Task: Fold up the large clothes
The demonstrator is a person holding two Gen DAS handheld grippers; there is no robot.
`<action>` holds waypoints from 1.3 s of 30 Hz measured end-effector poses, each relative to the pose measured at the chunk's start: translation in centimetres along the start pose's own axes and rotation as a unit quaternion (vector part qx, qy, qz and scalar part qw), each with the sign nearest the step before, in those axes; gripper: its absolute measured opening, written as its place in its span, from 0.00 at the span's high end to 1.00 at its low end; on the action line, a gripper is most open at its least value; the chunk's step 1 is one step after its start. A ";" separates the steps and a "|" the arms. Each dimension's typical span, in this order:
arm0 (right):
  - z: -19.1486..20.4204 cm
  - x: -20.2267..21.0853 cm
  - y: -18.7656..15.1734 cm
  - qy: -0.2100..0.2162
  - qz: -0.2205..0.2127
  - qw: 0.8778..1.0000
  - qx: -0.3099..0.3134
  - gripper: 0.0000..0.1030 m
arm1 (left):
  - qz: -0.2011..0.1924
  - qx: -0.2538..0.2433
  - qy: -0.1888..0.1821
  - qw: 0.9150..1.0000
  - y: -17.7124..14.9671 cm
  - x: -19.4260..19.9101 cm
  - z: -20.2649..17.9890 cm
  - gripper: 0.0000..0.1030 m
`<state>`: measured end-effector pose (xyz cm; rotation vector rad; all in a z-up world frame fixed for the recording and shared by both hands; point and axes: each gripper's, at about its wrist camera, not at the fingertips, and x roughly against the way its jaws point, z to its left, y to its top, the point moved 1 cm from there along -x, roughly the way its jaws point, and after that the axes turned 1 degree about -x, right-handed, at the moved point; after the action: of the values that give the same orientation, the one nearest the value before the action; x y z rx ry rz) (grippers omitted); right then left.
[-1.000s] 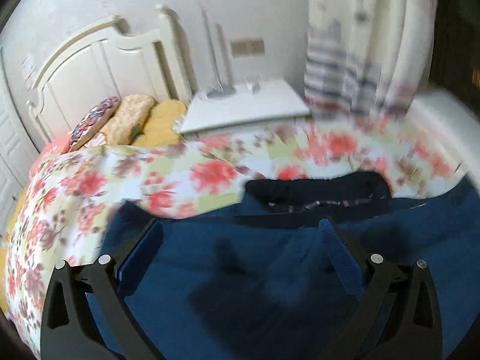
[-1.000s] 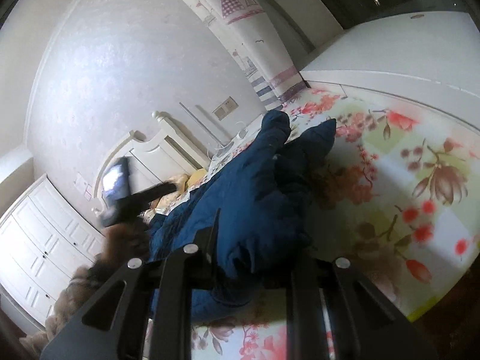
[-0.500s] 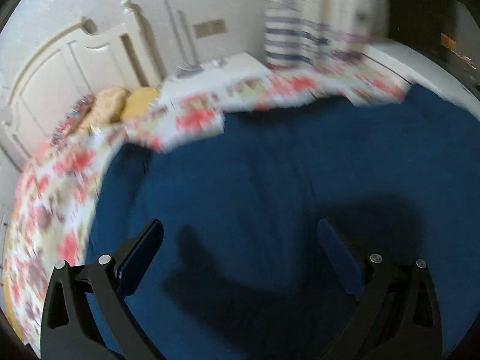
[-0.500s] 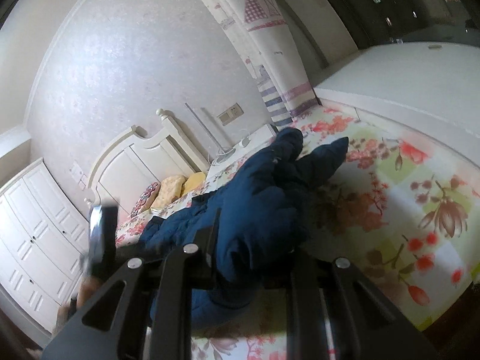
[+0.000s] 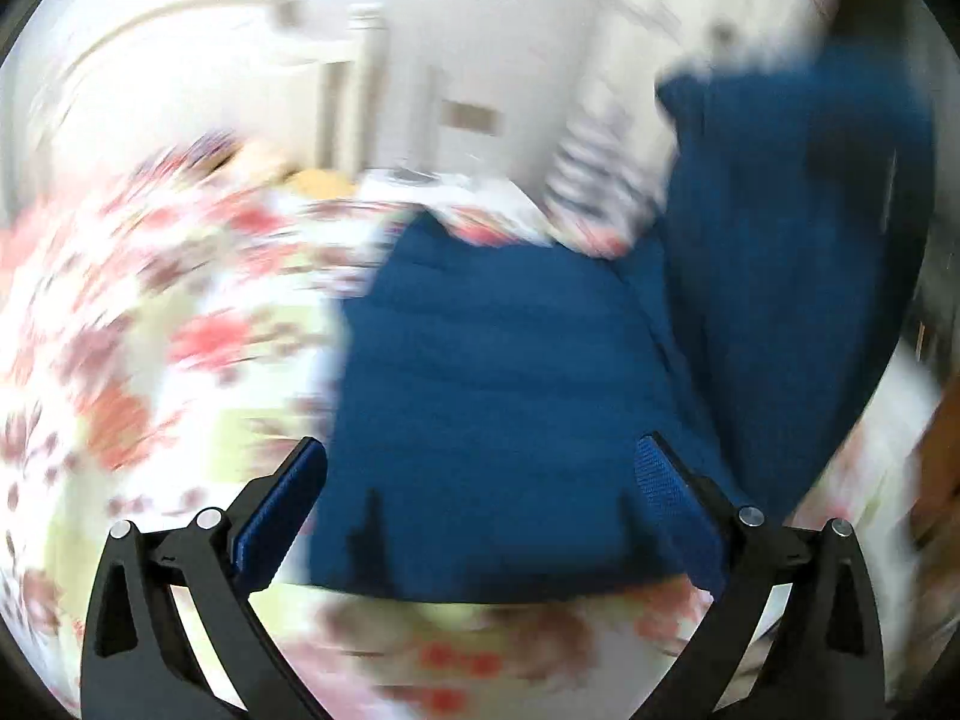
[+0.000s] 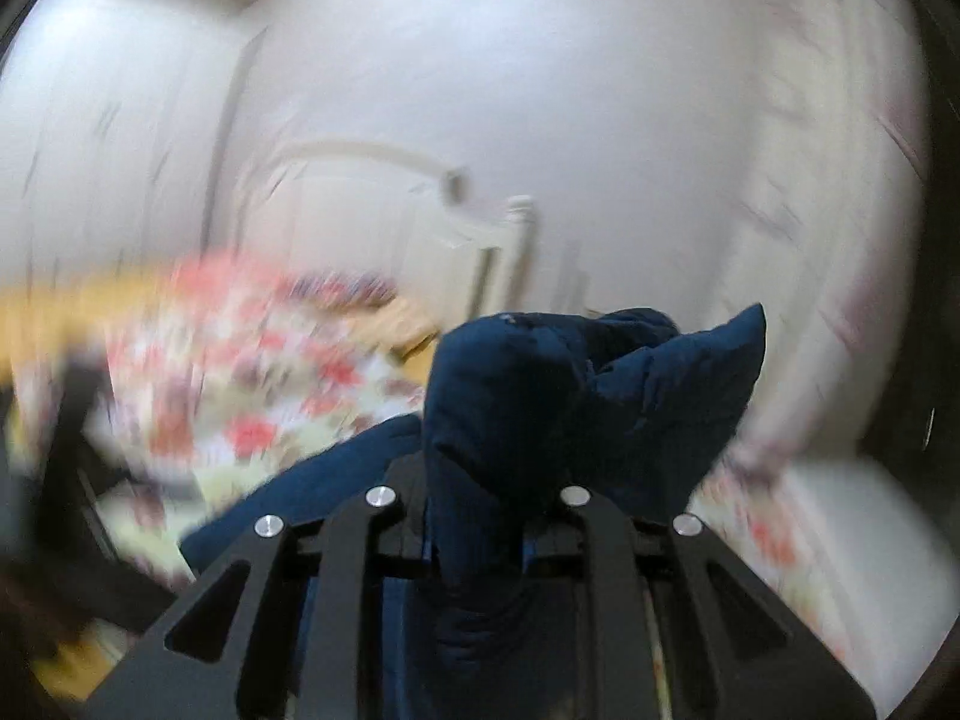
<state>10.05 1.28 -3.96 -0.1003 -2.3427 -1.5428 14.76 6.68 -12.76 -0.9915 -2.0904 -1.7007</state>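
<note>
On the floral bedspread, the blue garment is lying partly spread while the right gripper is clamping one bunched end, lifting it. Its fold-over seems under way; the left gripper, fingers spread and empty, is hovering over the cloth and likely needs to pin or catch an edge next.

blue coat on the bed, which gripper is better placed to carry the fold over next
Right. The right gripper is shut on a bunched part of the blue coat, lifted off the floral bedspread. The left gripper is open, holding nothing, above the flat part; it would have to grasp first.
</note>
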 end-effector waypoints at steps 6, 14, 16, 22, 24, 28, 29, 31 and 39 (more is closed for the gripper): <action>16.9 -7.3 -8.7 -0.020 0.070 0.947 0.312 0.75 | -0.021 0.156 -0.076 0.985 0.3 3.8 11.9 0.05; 15.6 -5.1 -8.7 -0.035 0.019 0.958 0.285 0.78 | 0.070 0.134 -0.222 0.963 2.6 -3.3 8.4 0.05; 15.6 -4.8 -8.6 -0.037 0.008 0.958 0.285 0.79 | 0.098 0.109 -0.232 0.961 3.8 -5.3 6.1 0.05; 15.4 -4.1 -9.2 -0.023 -0.016 0.959 0.282 0.79 | 0.173 0.036 -0.204 0.963 7.5 -12.4 1.6 0.05; 15.6 -3.8 -9.8 -0.017 -0.018 0.955 0.295 0.79 | 0.182 0.024 -0.208 0.961 8.5 -13.5 1.2 0.05; 14.7 -3.0 -9.8 0.001 -0.021 0.957 0.289 0.73 | 0.182 0.024 -0.229 0.956 9.4 -14.1 1.1 0.49; 14.0 -2.3 -9.5 0.020 -0.024 0.962 0.271 0.62 | 0.170 0.023 -0.224 0.959 9.3 -13.7 1.2 0.57; 12.3 -0.6 -9.1 0.052 -0.035 0.970 0.236 0.45 | 0.147 0.009 -0.209 0.967 8.9 -12.5 1.0 0.65; -0.6 4.0 -7.6 0.129 -0.041 0.990 -0.046 0.51 | 0.085 -0.024 -0.179 0.980 9.8 -7.0 1.5 0.82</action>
<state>4.64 -2.90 -9.15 0.1665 -2.0991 -1.5959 26.56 6.46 -9.92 -1.5427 -2.1024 -1.5873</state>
